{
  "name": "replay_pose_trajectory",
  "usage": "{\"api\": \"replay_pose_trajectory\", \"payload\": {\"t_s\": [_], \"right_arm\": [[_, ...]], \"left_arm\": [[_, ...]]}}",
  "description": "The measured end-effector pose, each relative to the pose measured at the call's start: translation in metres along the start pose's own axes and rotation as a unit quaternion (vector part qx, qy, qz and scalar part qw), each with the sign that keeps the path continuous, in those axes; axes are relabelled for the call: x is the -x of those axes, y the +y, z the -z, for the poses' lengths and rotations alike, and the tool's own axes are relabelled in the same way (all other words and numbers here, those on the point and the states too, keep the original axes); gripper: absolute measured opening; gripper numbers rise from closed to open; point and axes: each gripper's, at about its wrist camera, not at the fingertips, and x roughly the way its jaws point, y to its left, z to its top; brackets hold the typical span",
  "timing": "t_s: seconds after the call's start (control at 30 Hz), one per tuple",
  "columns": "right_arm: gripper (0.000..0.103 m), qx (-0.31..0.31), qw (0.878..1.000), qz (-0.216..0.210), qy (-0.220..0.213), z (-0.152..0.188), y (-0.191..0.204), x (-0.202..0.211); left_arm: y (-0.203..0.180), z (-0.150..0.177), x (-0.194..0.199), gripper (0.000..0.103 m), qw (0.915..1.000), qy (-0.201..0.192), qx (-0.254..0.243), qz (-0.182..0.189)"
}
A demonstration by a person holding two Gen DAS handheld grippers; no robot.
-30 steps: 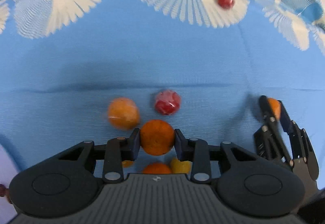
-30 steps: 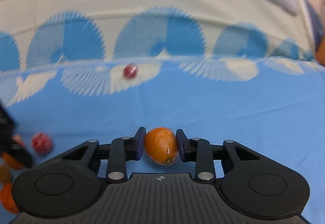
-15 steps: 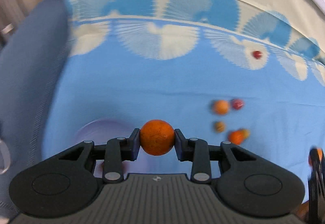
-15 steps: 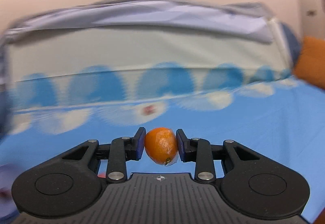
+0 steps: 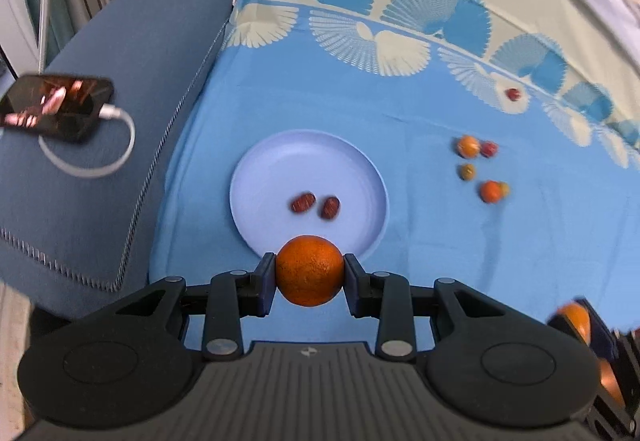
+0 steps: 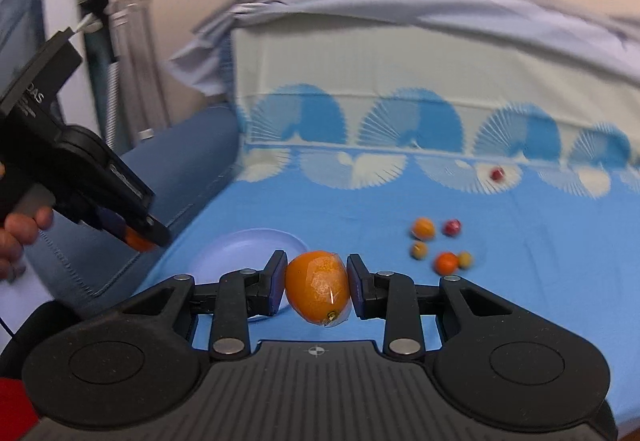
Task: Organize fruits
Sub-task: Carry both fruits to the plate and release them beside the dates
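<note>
Both grippers have swung away from the fruit cluster (image 5: 478, 169) toward the cloth's left edge — the left gripper (image 5: 309, 272) clamped on a round orange (image 5: 309, 270) above the lilac plate's (image 5: 276, 161) near rim, the right gripper (image 6: 317, 285) clamped on a wrapped orange fruit (image 6: 318, 287) — two dates (image 5: 316, 204) lie on the plate

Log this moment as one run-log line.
left gripper: shut on orange | right gripper: shut on wrapped orange | plate: two red fruits | loose fruit cluster: on blue cloth
</note>
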Motion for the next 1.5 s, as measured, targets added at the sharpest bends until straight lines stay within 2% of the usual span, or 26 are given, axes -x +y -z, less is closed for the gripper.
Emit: {"api": "replay_pose_trajectory", "payload": {"t_s": [0.2,0.43,1.13,1.33,1.5], "right_arm": [[0.034,0.009,1.0,-0.003,0.006,0.005,0.033,0.017],[0.034,0.034,0.999,0.005,0.002,0.002,0.05,0.02],[0.034,0.02,0.999,0.01,0.032,0.009,0.042,0.007],[0.034,0.031,0.999,0.012,0.039,0.008,0.047,-0.006],[0.034,0.039,0.998,0.007,0.049,0.007,0.052,-0.024]], "left_arm": [[0.012,0.036,0.014,0.038,0.9996,-0.014,-0.007,0.022],[0.026,0.048,0.022,0.038,0.9991,-0.029,0.004,0.03],[0.04,0.049,0.009,0.038,0.9994,-0.021,0.018,0.022],[0.047,0.044,0.006,0.038,0.9993,-0.034,0.011,0.011],[0.052,0.035,-0.004,0.038,0.9995,-0.029,0.008,0.013]]}}
